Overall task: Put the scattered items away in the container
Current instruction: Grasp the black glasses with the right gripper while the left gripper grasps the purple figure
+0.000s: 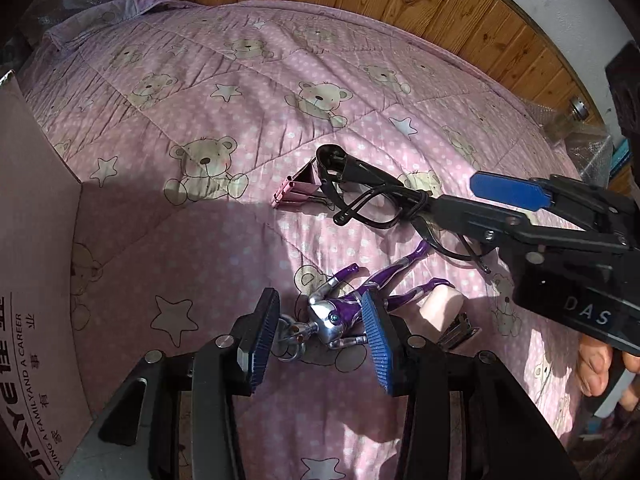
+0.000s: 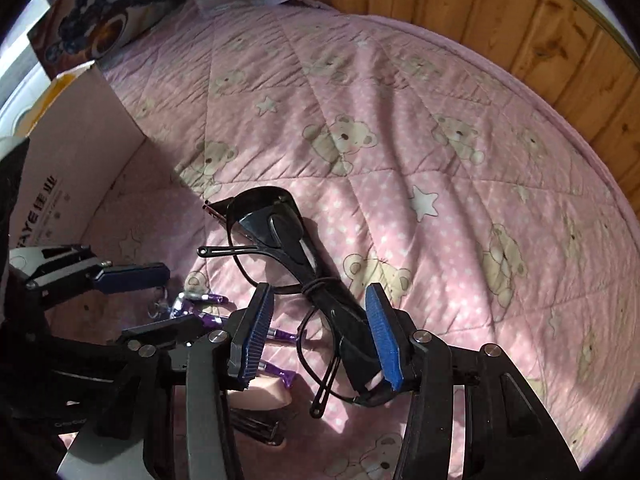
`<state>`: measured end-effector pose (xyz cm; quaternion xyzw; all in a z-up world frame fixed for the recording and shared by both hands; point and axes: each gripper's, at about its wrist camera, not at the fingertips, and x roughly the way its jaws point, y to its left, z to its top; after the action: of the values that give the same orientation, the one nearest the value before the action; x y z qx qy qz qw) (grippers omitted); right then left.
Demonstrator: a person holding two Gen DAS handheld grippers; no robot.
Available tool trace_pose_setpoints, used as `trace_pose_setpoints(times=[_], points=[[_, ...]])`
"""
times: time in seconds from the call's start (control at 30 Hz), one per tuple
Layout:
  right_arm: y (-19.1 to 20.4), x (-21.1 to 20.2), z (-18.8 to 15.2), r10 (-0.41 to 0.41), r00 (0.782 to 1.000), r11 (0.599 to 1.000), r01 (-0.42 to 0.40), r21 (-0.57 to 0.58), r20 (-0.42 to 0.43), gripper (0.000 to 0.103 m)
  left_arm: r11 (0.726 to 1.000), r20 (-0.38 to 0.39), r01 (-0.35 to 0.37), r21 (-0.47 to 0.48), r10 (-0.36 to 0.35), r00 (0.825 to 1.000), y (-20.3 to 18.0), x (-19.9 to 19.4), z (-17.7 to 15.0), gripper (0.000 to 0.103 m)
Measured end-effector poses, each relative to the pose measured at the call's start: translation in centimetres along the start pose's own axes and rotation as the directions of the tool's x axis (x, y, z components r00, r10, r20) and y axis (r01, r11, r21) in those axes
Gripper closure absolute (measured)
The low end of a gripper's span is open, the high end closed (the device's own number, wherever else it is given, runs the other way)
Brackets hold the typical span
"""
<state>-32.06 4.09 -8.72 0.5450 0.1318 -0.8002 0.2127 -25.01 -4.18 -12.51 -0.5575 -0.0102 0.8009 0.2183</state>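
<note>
Two grippers, both with jaws spread, over a pink quilted bedspread [image 1: 320, 60] printed with bears and stars.

Left wrist view: left gripper [image 1: 320, 340] hangs open, its ribbed blue pads either side of a glossy purple-and-silver toy figure [image 1: 340, 316] lying on the quilt with a metal key ring at its head; not clamped. Beside the figure sits a pale pink rounded block [image 1: 440, 308], and just by that a small dark metal item (too foreshortened to name). Further up lies a pink binder clip [image 1: 296, 190], touching black-framed glasses [image 1: 368, 200] bundled with a black case. Right gripper [image 1: 460, 200] reaches in from the right, one smooth blue finger above the glasses; grip unclear here. Cardboard box [image 1: 36, 260] wall fills the left edge, printed text on it. A hand shows at bottom right.

Right wrist view: right gripper [image 2: 320, 328] is open with the black case and thin wire-like glasses [image 2: 288, 248] lying between its pads, right pad touching or nearly so. The clip is almost hidden behind the case. Only this view shows the box's [image 2: 80, 152] top flap and a printed package behind it. Left gripper [image 2: 132, 272] sits low left over the figure [image 2: 200, 304]. Wood panelling behind the bed.
</note>
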Motion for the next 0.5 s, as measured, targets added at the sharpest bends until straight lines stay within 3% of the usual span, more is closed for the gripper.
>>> trace_pose_setpoints(times=[0.1, 0.2, 0.33, 0.5], points=[[-0.5, 2.7, 0.3, 0.02, 0.998, 0.999, -0.021, -0.037, -0.052, 0.049, 0.999, 0.005, 0.032, 0.011, -0.032, 0.999, -0.2, 0.2, 0.1, 0.053], [-2.0, 2.5, 0.5, 0.051, 0.999, 0.999, -0.051, 0.011, 0.007, 0.064, 0.997, -0.002, 0.061, 0.037, -0.061, 0.998, -0.8, 0.7, 0.2, 0.052], [-3.8, 2.0, 0.2, 0.083, 0.996, 0.991, -0.087, 0.101, 0.045, 0.066, 0.992, 0.004, 0.045, 0.119, -0.046, 0.999, -2.0, 1.5, 0.3, 0.043], [-5.4, 1.3, -0.7, 0.069, 0.995, 0.978, -0.083, 0.193, 0.078, 0.066, 0.988, 0.009, 0.05, 0.148, -0.052, 0.999, -2.3, 1.8, 0.4, 0.042]])
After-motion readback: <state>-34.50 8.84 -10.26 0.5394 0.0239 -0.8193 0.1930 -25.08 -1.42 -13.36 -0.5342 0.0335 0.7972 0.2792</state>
